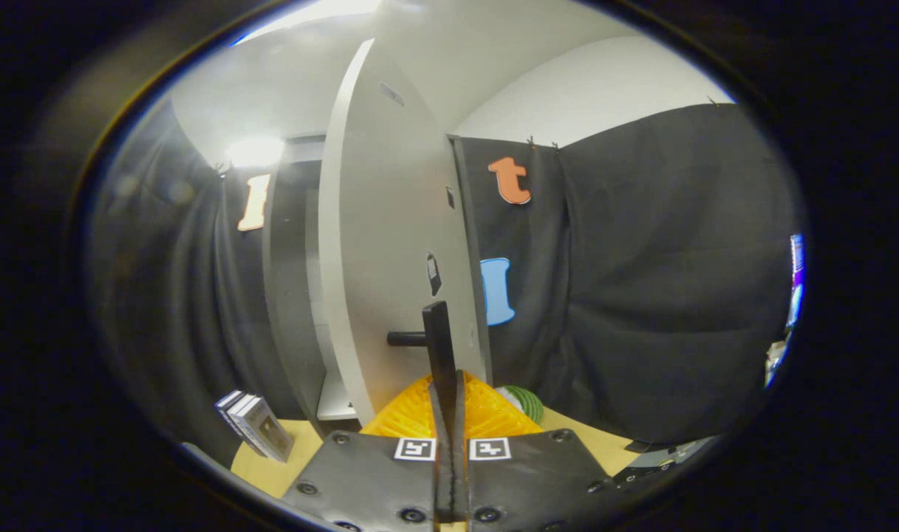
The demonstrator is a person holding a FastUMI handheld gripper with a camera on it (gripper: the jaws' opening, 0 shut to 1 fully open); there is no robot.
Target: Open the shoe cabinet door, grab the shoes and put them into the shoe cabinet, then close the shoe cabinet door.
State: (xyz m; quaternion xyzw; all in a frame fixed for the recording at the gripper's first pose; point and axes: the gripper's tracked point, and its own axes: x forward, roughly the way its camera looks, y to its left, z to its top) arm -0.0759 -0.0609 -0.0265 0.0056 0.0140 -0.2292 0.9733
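Note:
The white shoe cabinet door (390, 244) stands partly swung out, seen nearly edge-on just ahead of me. Its dark bar handle (439, 336) rises upright from between my fingers, and a short post joins it to the door. My gripper (450, 388) is shut on this handle, both fingers pressing its lower part. Left of the door, the cabinet's dark inside (298, 295) and a white shelf (337, 403) show through the gap. A green-and-white rounded thing (524, 403), possibly a shoe, peeks out just beyond my right finger; most of it is hidden.
Several small flat boxes (253, 427) stand leaning on the tan floor surface (272, 469) left of the fingers. Black cloth hangs behind and to the right of the cabinet. A dark flat object (645, 445) lies at the cloth's foot on the right.

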